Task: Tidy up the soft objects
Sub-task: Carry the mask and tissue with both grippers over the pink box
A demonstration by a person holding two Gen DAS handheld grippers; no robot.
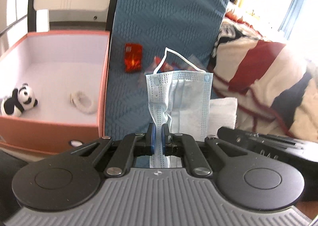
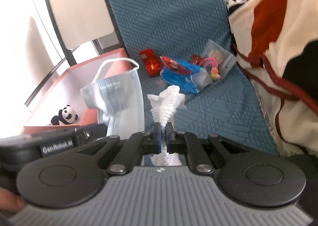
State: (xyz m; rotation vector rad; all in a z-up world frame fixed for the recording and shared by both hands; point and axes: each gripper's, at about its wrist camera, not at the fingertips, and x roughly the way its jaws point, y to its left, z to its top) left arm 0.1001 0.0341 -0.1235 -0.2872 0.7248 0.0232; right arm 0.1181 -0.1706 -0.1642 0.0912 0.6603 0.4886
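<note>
My left gripper (image 1: 158, 133) is shut on a light blue face mask (image 1: 184, 98) with a white ear loop, held up above the blue bed cover; the mask also shows in the right wrist view (image 2: 119, 94). My right gripper (image 2: 163, 133) is shut on a white crumpled tissue (image 2: 166, 104). To the left stands an open pink box (image 1: 102, 78) with a white inside. In it lie a small panda plush (image 1: 19, 100) and a white fluffy ring (image 1: 84, 102). The panda plush (image 2: 66, 117) also shows in the right wrist view.
On the blue cover (image 2: 169, 17) lie a red foil packet (image 2: 150, 62), a blue snack bag (image 2: 182, 76) and a clear pouch (image 2: 216, 56) with colourful items. A red, white and black blanket (image 2: 278, 47) is heaped on the right. A white chair back (image 2: 79, 7) stands behind the box.
</note>
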